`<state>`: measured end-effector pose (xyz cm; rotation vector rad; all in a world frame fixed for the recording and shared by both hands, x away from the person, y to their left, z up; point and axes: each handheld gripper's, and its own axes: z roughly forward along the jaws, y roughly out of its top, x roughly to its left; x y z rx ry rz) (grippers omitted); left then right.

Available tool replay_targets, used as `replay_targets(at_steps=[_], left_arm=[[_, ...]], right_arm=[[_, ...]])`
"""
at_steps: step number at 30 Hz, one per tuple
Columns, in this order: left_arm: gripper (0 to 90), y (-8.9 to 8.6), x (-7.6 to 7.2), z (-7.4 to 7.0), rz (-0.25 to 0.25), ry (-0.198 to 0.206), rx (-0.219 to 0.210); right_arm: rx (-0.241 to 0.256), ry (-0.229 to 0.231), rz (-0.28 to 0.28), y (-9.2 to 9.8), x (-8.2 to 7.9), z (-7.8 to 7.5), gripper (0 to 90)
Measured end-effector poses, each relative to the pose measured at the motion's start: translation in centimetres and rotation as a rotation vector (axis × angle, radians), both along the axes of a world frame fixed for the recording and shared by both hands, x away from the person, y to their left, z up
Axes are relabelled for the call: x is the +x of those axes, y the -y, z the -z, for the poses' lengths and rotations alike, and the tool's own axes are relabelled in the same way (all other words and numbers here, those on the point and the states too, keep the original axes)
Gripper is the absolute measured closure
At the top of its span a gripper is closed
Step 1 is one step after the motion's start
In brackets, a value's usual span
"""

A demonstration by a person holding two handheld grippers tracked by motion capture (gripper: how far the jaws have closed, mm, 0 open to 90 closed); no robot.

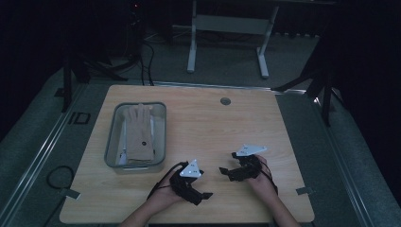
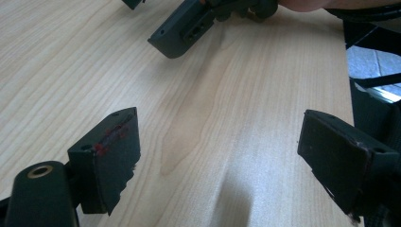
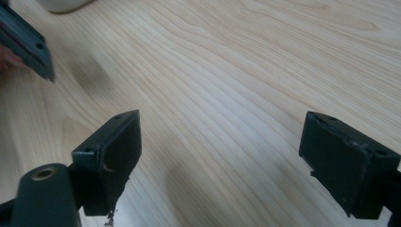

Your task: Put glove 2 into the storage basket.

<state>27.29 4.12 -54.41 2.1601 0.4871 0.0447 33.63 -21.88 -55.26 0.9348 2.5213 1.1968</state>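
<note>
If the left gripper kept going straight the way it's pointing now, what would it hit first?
Most likely the right gripper. In the left gripper view, the left gripper, open, points over bare table toward one of its jaws, though depth is hard to judge.

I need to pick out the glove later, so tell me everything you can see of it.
The glove is tan and looks like soft knit fabric, with a small dark dot near its middle. It lies flat and lengthwise in the clear tray on the table's left side, fingers pointing away from the person, cuff toward them. It seems to rest on something pale beneath it. Neither gripper touches it.
</note>
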Motion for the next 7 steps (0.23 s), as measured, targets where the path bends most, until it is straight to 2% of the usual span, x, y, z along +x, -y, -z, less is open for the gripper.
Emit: replay_targets(at_steps=[7], left_arm=[[13.8,-0.10,0.12,0.03,0.001,-0.006,-0.009]], right_arm=[[0.011,0.001,0.025,0.57,-0.02,0.22,13.7]])
